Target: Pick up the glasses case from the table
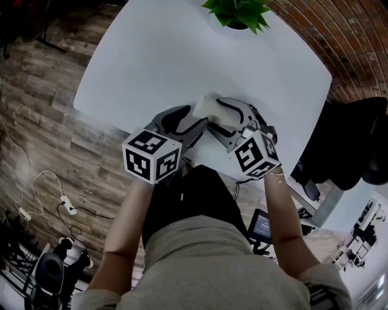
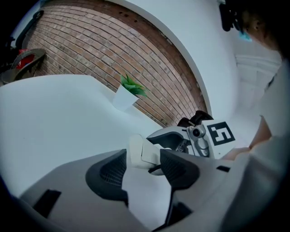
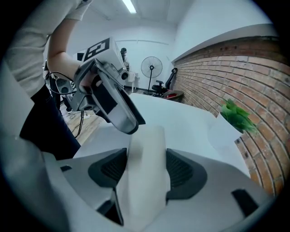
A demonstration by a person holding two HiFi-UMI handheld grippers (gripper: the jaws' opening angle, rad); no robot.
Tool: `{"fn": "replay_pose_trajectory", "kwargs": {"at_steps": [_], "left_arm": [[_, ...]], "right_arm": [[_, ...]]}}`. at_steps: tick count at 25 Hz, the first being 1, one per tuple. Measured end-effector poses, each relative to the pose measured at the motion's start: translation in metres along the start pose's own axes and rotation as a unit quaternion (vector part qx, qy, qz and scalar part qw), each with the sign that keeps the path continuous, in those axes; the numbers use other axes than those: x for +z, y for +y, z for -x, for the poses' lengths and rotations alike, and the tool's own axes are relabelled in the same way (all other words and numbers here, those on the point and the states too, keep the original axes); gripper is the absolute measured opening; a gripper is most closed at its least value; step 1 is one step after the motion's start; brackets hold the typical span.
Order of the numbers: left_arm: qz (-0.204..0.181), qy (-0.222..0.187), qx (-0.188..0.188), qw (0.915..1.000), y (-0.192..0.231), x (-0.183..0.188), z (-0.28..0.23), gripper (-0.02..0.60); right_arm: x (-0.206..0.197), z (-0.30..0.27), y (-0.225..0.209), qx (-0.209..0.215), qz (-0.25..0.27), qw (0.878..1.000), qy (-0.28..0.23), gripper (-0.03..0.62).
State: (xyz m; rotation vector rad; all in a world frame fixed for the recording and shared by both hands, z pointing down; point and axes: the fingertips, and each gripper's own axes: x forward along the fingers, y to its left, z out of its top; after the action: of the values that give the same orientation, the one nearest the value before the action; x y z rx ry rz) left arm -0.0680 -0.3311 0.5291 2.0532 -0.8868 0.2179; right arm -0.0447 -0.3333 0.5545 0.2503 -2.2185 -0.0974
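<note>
The white glasses case (image 1: 209,108), at the near edge of the table (image 1: 182,54), looks light, rigid and rather slippery, so the right gripper (image 3: 144,168), pads clamped across its narrow width, seems well placed, while the left gripper (image 2: 144,170) stands with jaws apart at its left end.

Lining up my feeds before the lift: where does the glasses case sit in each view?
Head view: glasses case just above centre, near the table's front edge.
Left gripper view: lower centre, at the jaw tips.
Right gripper view: bottom centre, between the jaws.
Shared landmark: potted plant.
</note>
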Motion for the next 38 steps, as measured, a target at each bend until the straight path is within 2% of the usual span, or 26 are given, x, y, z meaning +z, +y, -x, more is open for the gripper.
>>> {"fn": "replay_pose_trajectory", "kwargs": {"at_steps": [2, 8, 13, 14, 19, 23, 32, 38], "left_arm": [[0.013, 0.008, -0.017, 0.9997, -0.005, -0.004, -0.005, 0.238], [0.046, 0.017, -0.043, 0.9978, -0.012, -0.012, -0.023, 0.244], [0.052, 0.041, -0.062, 0.9959, -0.023, -0.021, -0.034, 0.228], [0.052, 0.043, -0.065, 0.9957, -0.025, -0.022, -0.035, 0.209], [0.061, 0.045, -0.080, 0.9939, -0.028, -0.024, -0.034, 0.192], [0.073, 0.041, -0.085, 0.9929, -0.030, -0.023, -0.031, 0.178], [0.051, 0.022, -0.072, 0.9959, -0.044, -0.019, -0.020, 0.160], [0.034, -0.007, -0.053, 0.9980, -0.048, -0.007, -0.005, 0.155]], "right_arm": [[0.002, 0.004, 0.005, -0.004, -0.003, 1.000, -0.009, 0.273], [0.003, 0.011, 0.018, 0.000, 0.011, 1.000, -0.021, 0.272], [0.003, 0.016, 0.026, 0.002, 0.017, 1.000, -0.022, 0.272], [0.002, 0.017, 0.027, 0.001, 0.019, 1.000, -0.021, 0.272], [0.001, 0.020, 0.029, -0.010, 0.021, 1.000, -0.017, 0.273], [-0.002, 0.023, 0.029, -0.024, -0.013, 1.000, -0.010, 0.273], [0.002, 0.039, 0.032, -0.062, -0.042, 0.997, -0.013, 0.278], [0.002, 0.059, 0.030, -0.088, -0.078, 0.993, -0.033, 0.236]]}}
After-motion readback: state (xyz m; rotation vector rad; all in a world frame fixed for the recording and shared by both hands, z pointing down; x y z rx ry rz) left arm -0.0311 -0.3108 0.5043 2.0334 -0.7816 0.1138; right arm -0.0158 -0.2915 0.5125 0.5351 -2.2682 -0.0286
